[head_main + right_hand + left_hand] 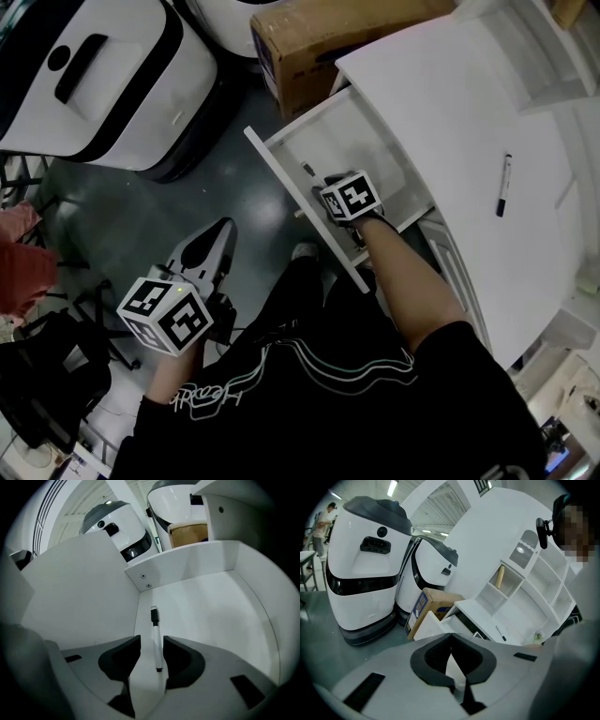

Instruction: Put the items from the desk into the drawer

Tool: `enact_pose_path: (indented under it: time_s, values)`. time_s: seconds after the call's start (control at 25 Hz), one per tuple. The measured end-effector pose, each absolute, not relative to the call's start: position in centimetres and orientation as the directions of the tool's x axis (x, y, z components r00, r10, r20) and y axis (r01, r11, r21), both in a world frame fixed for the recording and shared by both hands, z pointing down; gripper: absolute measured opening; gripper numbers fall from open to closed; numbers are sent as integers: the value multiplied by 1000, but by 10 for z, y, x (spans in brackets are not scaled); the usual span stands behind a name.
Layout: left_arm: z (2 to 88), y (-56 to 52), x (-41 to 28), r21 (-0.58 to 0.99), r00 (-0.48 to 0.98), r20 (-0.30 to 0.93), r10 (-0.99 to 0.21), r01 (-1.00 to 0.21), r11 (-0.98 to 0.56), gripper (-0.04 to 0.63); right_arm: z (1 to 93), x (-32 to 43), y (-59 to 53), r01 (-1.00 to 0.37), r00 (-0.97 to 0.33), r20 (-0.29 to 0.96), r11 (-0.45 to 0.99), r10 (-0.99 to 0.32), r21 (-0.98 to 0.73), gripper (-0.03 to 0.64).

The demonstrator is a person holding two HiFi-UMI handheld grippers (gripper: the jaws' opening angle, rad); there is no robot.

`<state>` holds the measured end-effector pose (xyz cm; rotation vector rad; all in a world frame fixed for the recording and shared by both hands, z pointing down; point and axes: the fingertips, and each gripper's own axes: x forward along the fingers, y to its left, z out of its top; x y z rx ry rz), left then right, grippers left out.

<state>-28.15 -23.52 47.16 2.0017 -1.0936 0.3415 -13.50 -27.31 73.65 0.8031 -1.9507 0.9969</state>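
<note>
Jaws of my right gripper (151,640), nearest the camera, stand apart and press on nothing. The white marker (155,637) with a black cap lies between them on the floor of the drawer (283,178), cap pointing away toward the drawer's back corner.

I judge the step in hand to be the release of this marker. To do it well, I should lift straight up along the line of the jaws, with them held wide, so that neither pad brushes the barrel and sets it rolling. The marker lies close beside the drawer's side wall, which leaves little room on that side.

My left gripper (450,636) hangs low at my left side over the grey floor. Its tips meet with nothing between them, and it is well apart from the drawer and idle.

Farther out, past the open drawer, the white desk (441,103) carries a second marker (503,186). It lies alone on the bare top, well apart from my right gripper. In my judgement this is the next item to fetch, best taken across the middle of its barrel.

Beyond the drawer stand a cardboard box (319,37) and, farther left, a large white machine (103,75) with black trim.
</note>
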Motion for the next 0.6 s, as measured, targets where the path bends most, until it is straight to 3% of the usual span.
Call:
enact_pose_path:
  time_s: [0.44,0.6]
  values:
    - [453,-240,-245,558,685,499,-531,-722,-409,20,632,-103,-253,-802,-593,718,355,-364,-481,176]
    - [432,-247,-219,565,732,455,-507,-678,-470,21,548,-95,-248,-748,-660,572,352,-487,-563,111]
